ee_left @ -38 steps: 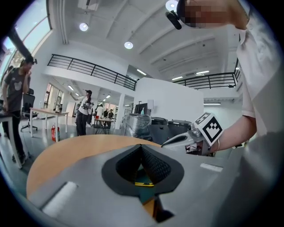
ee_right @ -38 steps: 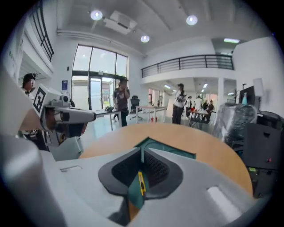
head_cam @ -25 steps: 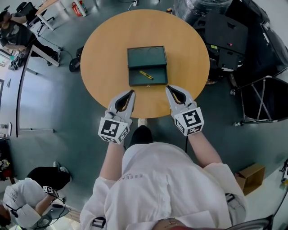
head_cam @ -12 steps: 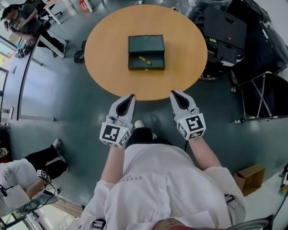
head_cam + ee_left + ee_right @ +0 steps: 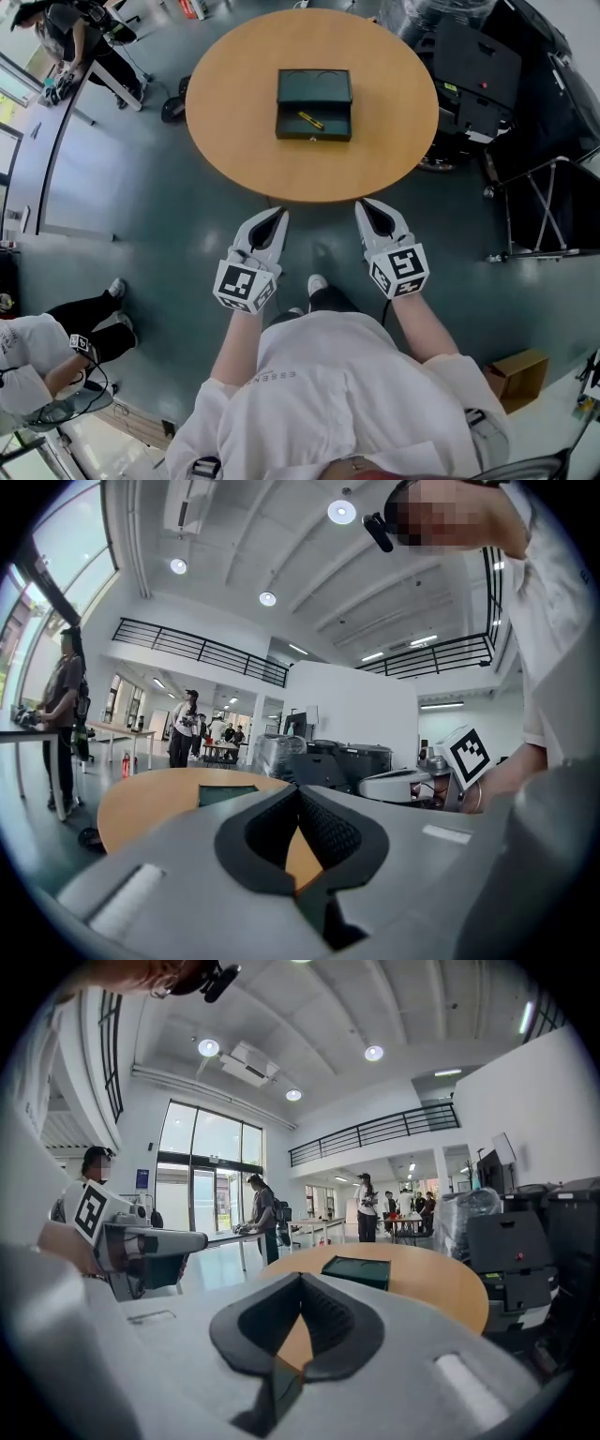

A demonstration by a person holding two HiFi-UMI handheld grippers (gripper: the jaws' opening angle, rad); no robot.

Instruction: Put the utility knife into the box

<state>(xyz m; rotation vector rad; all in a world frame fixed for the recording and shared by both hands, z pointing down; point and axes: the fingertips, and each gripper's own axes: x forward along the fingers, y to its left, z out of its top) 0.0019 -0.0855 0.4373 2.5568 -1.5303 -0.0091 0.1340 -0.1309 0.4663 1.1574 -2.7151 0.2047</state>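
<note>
Box [image 5: 314, 89] farther off; utility knife [image 5: 310, 120] diagonal inside

Dressed in a white short-sleeved shirt [image 5: 347, 394] with faint grey lettering [image 5: 277, 375] and dark trousers [image 5: 324, 300]. Fitted with a light grey left gripper [image 5: 277, 216] and right gripper [image 5: 366, 207], lined with black ribbed pads [image 5: 328, 832], each carrying a white cube [image 5: 242, 285] with black square markers.

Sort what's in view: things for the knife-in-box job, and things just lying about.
Job: utility knife, lying in the open green box; round table; left hand-held gripper; right hand-held gripper.
Lying about: cardboard box on the floor; black cases; metal stand.
</note>
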